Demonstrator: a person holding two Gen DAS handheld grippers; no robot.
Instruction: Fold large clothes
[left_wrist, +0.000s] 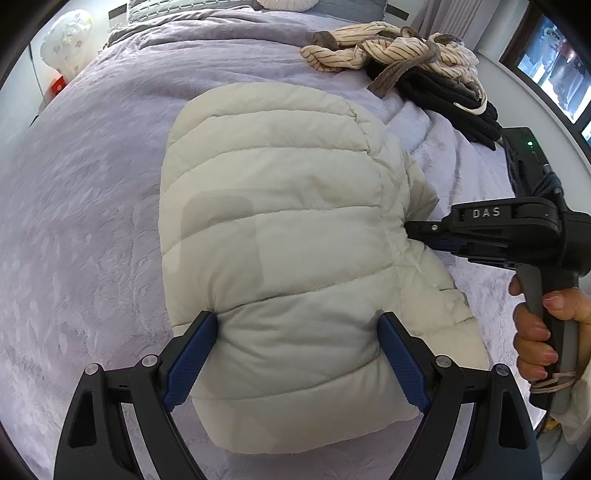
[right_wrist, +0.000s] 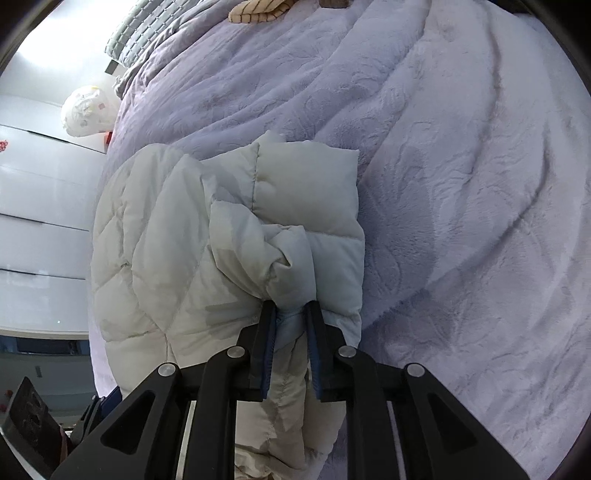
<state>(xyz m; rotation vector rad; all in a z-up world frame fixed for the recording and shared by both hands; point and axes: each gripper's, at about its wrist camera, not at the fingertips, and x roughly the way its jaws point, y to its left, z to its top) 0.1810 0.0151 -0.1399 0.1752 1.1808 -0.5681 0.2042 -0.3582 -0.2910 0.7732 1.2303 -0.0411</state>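
Observation:
A cream quilted puffer jacket (left_wrist: 280, 229) lies folded into a thick bundle on the lilac bedspread (left_wrist: 81, 206). My left gripper (left_wrist: 297, 325) is wide, its blue fingers (left_wrist: 192, 354) pressing both sides of the bundle's near end. My right gripper (left_wrist: 410, 230) comes in from the right, shut on the jacket's side fold. In the right wrist view the right gripper (right_wrist: 290, 308) pinches a bunched fold of the jacket (right_wrist: 229, 229) between narrow fingers.
A pile of striped cream and black clothes (left_wrist: 417, 70) lies at the far right of the bed. Grey pillows (left_wrist: 177, 7) sit at the head. A white bag (left_wrist: 66, 40) and white drawers (right_wrist: 37, 221) stand beside the bed.

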